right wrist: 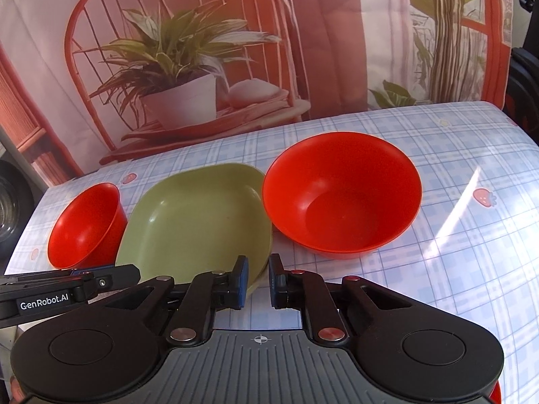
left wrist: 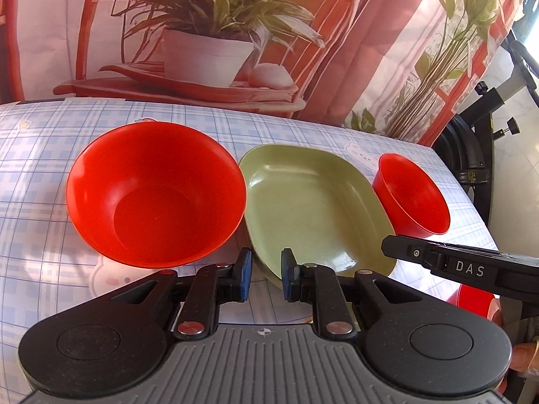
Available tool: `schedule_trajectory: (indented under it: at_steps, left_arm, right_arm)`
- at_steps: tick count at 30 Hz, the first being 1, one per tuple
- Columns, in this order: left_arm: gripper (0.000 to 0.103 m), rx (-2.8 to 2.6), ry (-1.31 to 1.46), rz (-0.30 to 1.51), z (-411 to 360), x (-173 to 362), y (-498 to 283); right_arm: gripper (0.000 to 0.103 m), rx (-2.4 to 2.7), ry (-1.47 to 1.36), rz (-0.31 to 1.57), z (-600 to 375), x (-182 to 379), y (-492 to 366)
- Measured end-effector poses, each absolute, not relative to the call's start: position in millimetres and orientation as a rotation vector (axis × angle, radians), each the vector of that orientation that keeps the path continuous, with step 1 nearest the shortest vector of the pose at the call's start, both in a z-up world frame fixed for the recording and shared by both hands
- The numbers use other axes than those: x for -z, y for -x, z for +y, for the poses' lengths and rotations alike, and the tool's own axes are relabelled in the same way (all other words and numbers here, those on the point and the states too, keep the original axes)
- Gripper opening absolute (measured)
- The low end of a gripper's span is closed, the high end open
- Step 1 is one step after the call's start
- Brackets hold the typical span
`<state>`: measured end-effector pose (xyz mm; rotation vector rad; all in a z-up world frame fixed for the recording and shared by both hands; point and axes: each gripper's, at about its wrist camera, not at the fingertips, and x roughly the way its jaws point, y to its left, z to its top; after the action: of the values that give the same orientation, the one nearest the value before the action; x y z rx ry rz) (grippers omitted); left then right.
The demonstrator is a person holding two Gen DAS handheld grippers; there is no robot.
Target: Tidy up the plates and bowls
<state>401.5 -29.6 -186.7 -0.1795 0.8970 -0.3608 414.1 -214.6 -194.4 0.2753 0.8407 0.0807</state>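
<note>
On the blue-checked cloth-covered surface: large red plastic bowl, green squarish plastic plate just beside, small red plastic bowl beyond. Left gripper and right gripper both slightly parted, empty, above the plate's near edge.

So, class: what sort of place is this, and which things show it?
Probably a staged home dining table: a checked tablecloth, two red bowls beside a green plate, and a printed backdrop of a potted plant behind.

A plaid tablecloth catches sunlight at 3 o'clock; at 12 o'clock hangs a printed backdrop showing a potted plant.
</note>
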Motion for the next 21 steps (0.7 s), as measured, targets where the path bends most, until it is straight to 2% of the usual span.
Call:
schedule_trajectory:
  at_steps: [21]
  left_arm:
    - [0.019,0.37,0.127,0.8,-24,132,-343]
  right_arm:
    - [0.009,-0.1,-0.349,0.625,-216,148,-333]
